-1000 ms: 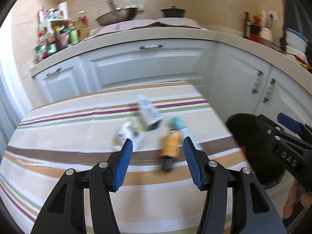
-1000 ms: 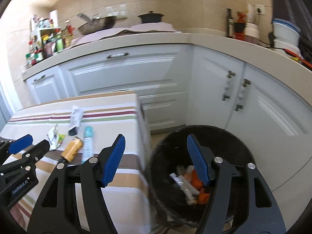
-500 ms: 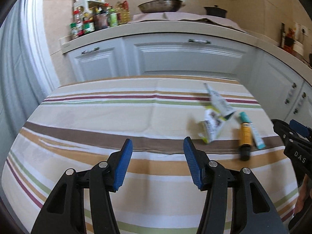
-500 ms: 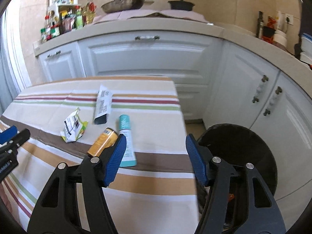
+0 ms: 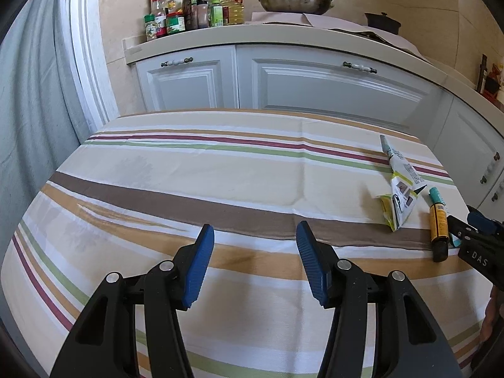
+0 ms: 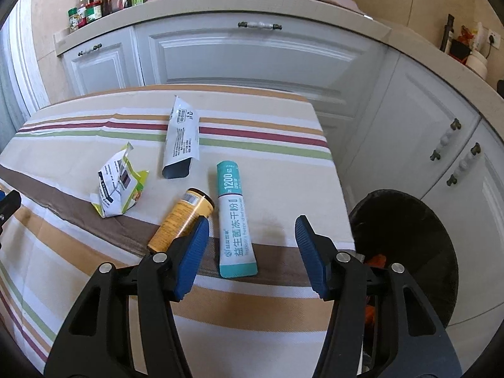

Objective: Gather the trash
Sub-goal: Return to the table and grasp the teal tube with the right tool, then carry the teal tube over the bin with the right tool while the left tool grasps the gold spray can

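teal sachet (image 6: 235, 217) reads "1200", "益生菌冻干粉".

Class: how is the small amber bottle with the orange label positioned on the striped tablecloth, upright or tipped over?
Tipped over. The amber bottle lies on its side across the tablecloth, its round base showing.

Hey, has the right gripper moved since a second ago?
Yes. The right gripper has swung from above the black trash bin over to the striped table; it now frames the teal sachet, jaws open and empty after closing slightly.
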{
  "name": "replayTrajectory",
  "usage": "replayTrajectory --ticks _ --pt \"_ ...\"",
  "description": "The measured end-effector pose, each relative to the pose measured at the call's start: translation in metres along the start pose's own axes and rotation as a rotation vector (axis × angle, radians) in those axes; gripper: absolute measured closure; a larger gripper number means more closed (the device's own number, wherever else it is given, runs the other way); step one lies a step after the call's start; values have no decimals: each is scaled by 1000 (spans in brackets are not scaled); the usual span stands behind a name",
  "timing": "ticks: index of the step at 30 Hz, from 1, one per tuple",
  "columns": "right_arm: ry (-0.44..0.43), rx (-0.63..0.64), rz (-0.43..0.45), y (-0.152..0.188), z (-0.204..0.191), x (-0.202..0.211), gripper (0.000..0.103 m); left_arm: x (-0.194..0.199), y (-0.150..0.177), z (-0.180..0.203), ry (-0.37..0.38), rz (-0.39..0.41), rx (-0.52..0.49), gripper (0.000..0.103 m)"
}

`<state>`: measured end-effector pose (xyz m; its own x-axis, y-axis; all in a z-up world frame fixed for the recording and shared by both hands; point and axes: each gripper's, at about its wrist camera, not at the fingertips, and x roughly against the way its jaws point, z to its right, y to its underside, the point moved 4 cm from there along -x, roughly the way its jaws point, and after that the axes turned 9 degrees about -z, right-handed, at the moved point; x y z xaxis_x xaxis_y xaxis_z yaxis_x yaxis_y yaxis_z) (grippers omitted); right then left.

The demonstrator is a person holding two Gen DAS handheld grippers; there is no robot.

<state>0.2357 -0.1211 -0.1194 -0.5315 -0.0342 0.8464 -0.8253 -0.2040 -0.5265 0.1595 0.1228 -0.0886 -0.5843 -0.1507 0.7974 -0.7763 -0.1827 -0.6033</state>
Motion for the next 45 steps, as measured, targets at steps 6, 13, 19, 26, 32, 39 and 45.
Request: replayTrajectory --ticks 6,13,19,26,32,39,45 --pt "-15 2 -36 -2 -1 -9 64 -3 0 1 11 -9 2 49" --pt "-27 7 -42 -2 -1 -10 83 -2 -1 7 20 -9 -10 49" --pt "-8 -22 -14 0 10 -4 84 0 1 20 41 -9 -38 49" --pt "20 -66 29 8 36 15 84 7 3 53 87 -2 -94 49" --pt "47 -122 65 20 67 34 84 16 6 91 135 7 -158 49" --pt "85 -196 88 37 109 47 84 21 9 136 181 15 -237 49" --pt "102 -253 91 52 142 50 84 16 9 166 192 14 -282 49"
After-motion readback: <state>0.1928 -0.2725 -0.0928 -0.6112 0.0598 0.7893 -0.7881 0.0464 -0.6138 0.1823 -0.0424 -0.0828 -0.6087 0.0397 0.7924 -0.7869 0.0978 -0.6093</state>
